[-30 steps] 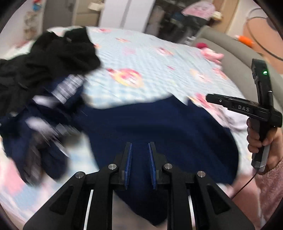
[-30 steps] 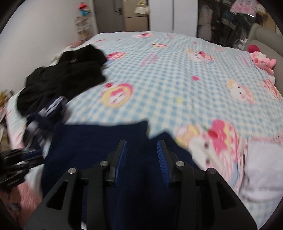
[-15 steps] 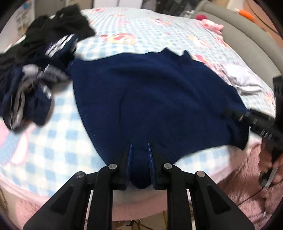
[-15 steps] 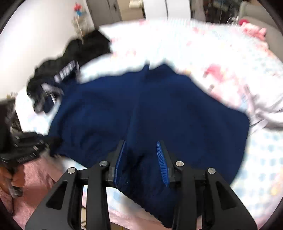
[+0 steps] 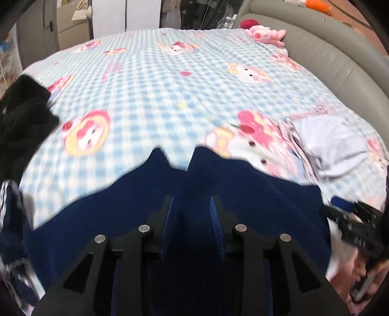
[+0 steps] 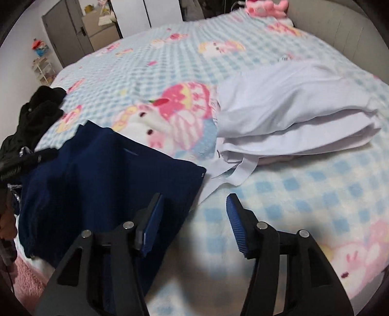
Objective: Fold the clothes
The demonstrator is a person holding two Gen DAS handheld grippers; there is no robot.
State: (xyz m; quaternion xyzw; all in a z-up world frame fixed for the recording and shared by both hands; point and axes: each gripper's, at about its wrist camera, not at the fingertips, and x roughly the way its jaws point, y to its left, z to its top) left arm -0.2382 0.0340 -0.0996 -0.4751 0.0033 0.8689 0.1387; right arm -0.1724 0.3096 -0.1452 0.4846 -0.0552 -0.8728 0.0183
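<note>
Bedroom, checked blue cartoon bed [image 5: 150, 80] fills both views. Navy sweater [image 5: 218, 184] [image 6: 102, 170] lies flat at the near edge. Left tool [image 5: 192, 228] is spread over the sweater, fabric between its fingers, gripping nothing. Right tool [image 6: 193, 218] is released wide at the sweater's right edge. White folded stack [image 6: 287, 114] right, just beside the sweater. Black clothes [image 6: 36, 109] far left. Pink plush [image 5: 267, 34] far right.

My bed's blue-checked cartoon blanket [image 5: 150, 80] fills the view. A grey padded headboard [image 5: 323, 56] curves at two o'clock. White wardrobe doors [image 5: 141, 17] and a grey door [image 6: 70, 31] stand around twelve.
</note>
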